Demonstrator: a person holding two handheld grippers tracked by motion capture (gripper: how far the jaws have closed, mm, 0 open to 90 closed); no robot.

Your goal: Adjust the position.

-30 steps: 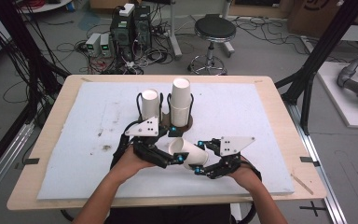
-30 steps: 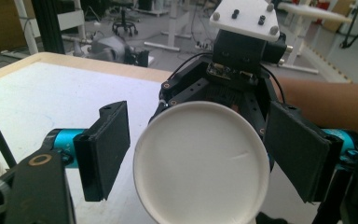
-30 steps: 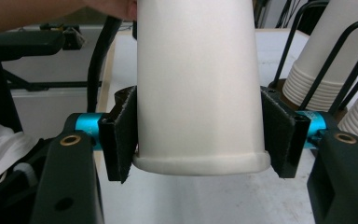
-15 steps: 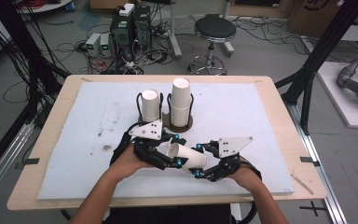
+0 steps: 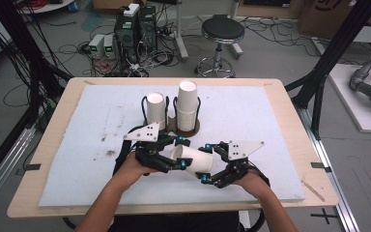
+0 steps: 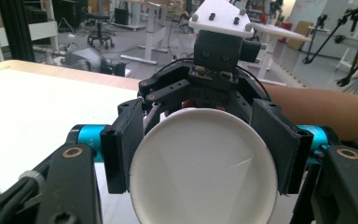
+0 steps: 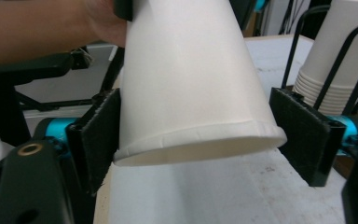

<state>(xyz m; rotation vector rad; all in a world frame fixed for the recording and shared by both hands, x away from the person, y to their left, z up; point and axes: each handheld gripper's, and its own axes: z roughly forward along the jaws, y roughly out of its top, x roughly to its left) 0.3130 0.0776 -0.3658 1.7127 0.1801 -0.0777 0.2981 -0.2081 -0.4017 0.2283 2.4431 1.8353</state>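
Paper cup [image 5: 193,158] is held on its side above the bench [image 5: 280,96], clamped at the base by the left gripper [image 5: 179,153]; it looks empty. Right gripper [image 5: 206,163] jaws have just been opening and flank its rim, one pad clearly apart. Behind, two cup stacks [image 5: 187,104] are kept in wire holders [image 5: 193,126].

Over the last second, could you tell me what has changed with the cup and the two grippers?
The left gripper has closed on the cup, its pads now at the cup's narrow end. The right gripper has just been opening around the rim end: one pad is at the wall, the other stands off. It is a handover from right to left. Both hands have hardly moved, and the cup stacks in the rack look unchanged.
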